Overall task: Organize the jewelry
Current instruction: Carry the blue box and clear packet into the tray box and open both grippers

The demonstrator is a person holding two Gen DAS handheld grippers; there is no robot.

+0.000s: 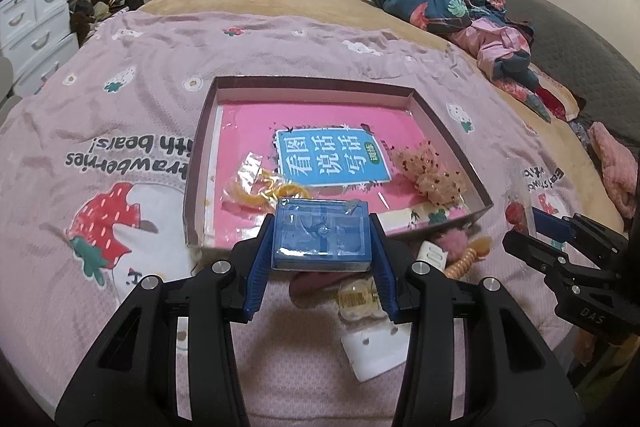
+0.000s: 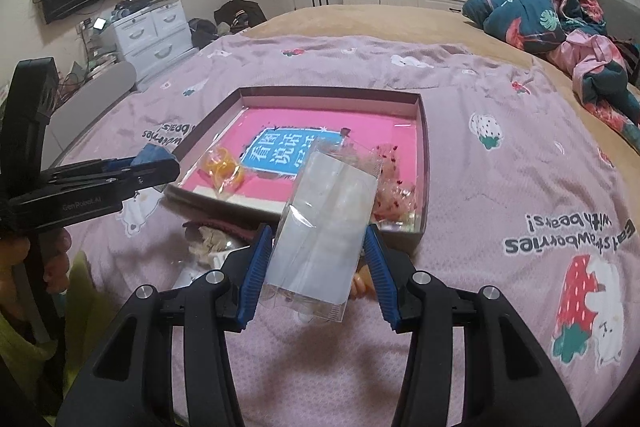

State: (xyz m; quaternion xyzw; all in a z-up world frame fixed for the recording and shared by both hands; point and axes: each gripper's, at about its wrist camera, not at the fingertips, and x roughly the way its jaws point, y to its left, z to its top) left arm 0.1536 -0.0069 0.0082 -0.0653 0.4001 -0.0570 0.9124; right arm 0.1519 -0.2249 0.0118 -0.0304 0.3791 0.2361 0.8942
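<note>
My left gripper (image 1: 322, 239) is clamped on a small blue plastic case (image 1: 321, 234), both blue pads pressed to its sides, held low in the frame just over the near wall of the open cardboard box (image 1: 440, 119). My right gripper (image 2: 316, 267) is closed on a clear plastic packet (image 2: 328, 227), which stands tilted up between the pads and hides part of the box (image 2: 423, 163) behind it.

Inside the box, a pink book (image 1: 320, 131) with a blue label covers the floor. A bag of orange rings (image 1: 260, 187) lies at its lower left, and a beige scrunchie with red specks (image 1: 432, 175) sits at the lower right corner.

Between me and the box, loose pieces crowd the pink strawberry blanket (image 1: 120, 131): a white clip (image 1: 432, 255), an orange coil hair tie (image 1: 468, 263), a pink fluffy piece (image 1: 452, 239), a gold-and-pearl hair clip (image 1: 358, 301) and a white card (image 1: 378, 351). They lie directly under my left pads.

In the left view my right gripper (image 1: 560, 243) shows at the right edge; in the right view my left gripper (image 2: 156, 163) reaches in from the left, beside the box's corner.

A rumpled blue floral duvet (image 2: 560, 11) lies at the upper right.
</note>
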